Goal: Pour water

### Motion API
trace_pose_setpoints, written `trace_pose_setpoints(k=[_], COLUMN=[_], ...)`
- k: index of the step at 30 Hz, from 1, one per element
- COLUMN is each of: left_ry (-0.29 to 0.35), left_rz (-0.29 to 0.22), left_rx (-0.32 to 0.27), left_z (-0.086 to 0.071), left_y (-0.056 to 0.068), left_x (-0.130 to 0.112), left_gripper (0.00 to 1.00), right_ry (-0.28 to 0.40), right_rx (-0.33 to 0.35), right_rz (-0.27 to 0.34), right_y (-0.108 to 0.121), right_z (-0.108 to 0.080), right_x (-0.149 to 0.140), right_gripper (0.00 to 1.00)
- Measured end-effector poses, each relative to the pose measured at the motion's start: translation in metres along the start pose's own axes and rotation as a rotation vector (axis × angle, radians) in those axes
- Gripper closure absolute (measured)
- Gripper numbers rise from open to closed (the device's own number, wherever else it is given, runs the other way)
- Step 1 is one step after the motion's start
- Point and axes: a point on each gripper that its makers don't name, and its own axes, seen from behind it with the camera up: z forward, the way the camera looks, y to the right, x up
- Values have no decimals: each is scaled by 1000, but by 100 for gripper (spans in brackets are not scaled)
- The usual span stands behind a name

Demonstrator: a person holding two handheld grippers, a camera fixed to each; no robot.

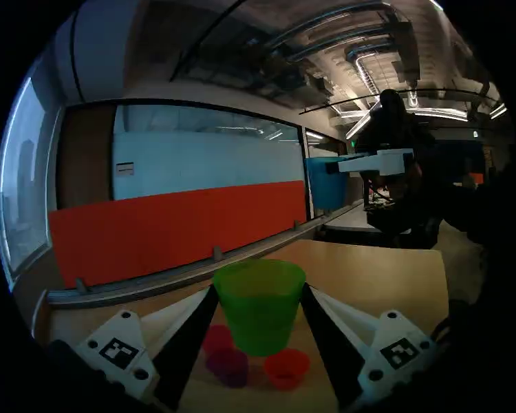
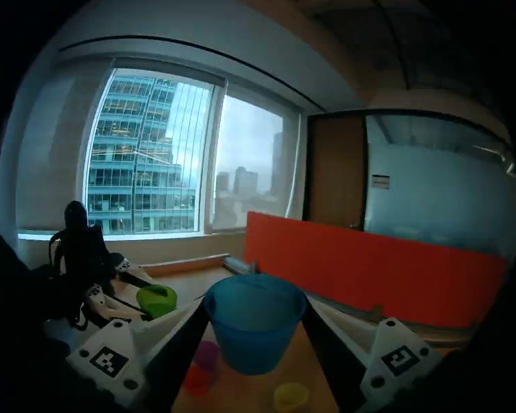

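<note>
Wooden table (image 1: 382,275) in an office, with an orange partition (image 1: 175,227) running behind it, so that's your work surface. Your left gripper (image 1: 259,290) has its jaws pinched in on a green cup (image 1: 259,313), one finger pressing each side, and the cup is upright and clear of the table. Your right gripper (image 2: 254,303) has a blue cup (image 2: 254,334) the same way: squeezed between both fingers, upright, up in the air.

Progress-wise I'd call this the setup stage. Both cups are in hand, nothing is tipped, and the two are well apart, so the actual pour isn't begun yet. My guess at what's left is bringing one rim over the other and tilting. I can't tell whether either cup has water in it, since the insides are hidden from these angles.

Left gripper view puts three little cups on the table below the jaws: a pink cup (image 1: 217,337), a purple cup (image 1: 230,365) and a red cup (image 1: 285,368). Far ahead, up and right of the jaws, it has the blue cup with a person in dark clothes (image 1: 395,131) behind it.

Right gripper view gives you the big window (image 2: 148,151) with towers outside and a yellow cup (image 2: 290,396) below and just right of the jaws. The green cup sits low and left of the jaws, next to a dark shape (image 2: 79,255) I can't make out.
</note>
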Motion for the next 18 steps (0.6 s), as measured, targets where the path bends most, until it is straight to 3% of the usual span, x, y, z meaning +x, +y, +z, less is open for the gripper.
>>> trace_pose_setpoints(k=[18], left_ry=[-53], left_rz=[4], left_rx=[17], left_z=[-10], left_y=[-8], left_x=[-17], left_gripper=[14], right_ry=[-45], right_rx=[-15], right_rz=[-3], right_y=[11], right_z=[-14], right_x=[-29], right_gripper=[6])
